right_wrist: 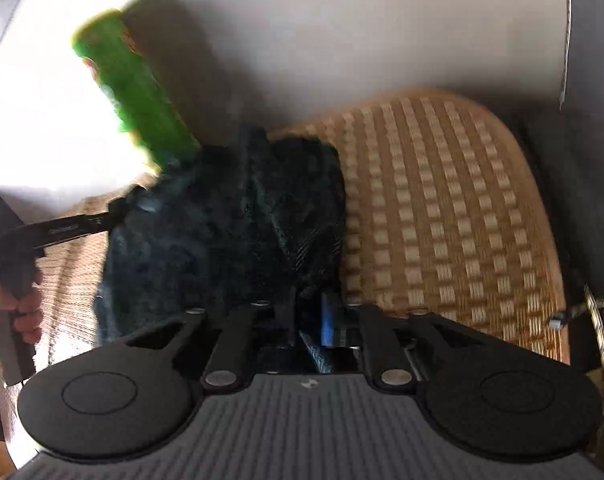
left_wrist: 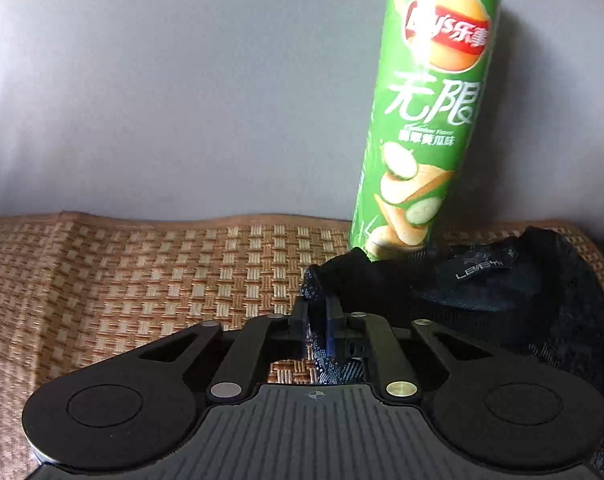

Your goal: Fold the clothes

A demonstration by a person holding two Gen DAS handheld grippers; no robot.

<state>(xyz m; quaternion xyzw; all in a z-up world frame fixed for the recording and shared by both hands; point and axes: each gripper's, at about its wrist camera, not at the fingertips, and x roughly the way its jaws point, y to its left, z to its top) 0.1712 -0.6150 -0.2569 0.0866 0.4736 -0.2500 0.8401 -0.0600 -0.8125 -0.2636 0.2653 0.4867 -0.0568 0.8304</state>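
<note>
A dark mesh garment (left_wrist: pixel 501 300) lies bunched on a woven mat (left_wrist: pixel 142 272). In the left wrist view its patterned left edge runs up between the fingers of my left gripper (left_wrist: pixel 317 312). The jaws stand a little apart and do not pinch the cloth. The right wrist view is blurred. There my right gripper (right_wrist: pixel 307 312) sits at the near right edge of the garment (right_wrist: pixel 230 232), jaws slightly apart with a strand of cloth in the gap. The left gripper (right_wrist: pixel 120 210) shows at the garment's left side, held by a hand (right_wrist: pixel 26 312).
A tall green chips can (left_wrist: pixel 425 120) stands on the garment's far edge, leaning against a grey backrest (left_wrist: pixel 182 100); it shows blurred as the can (right_wrist: pixel 142 96) in the right wrist view. The mat (right_wrist: pixel 441 220) extends right to a dark side wall (right_wrist: pixel 589 160) and a cord (right_wrist: pixel 593 312).
</note>
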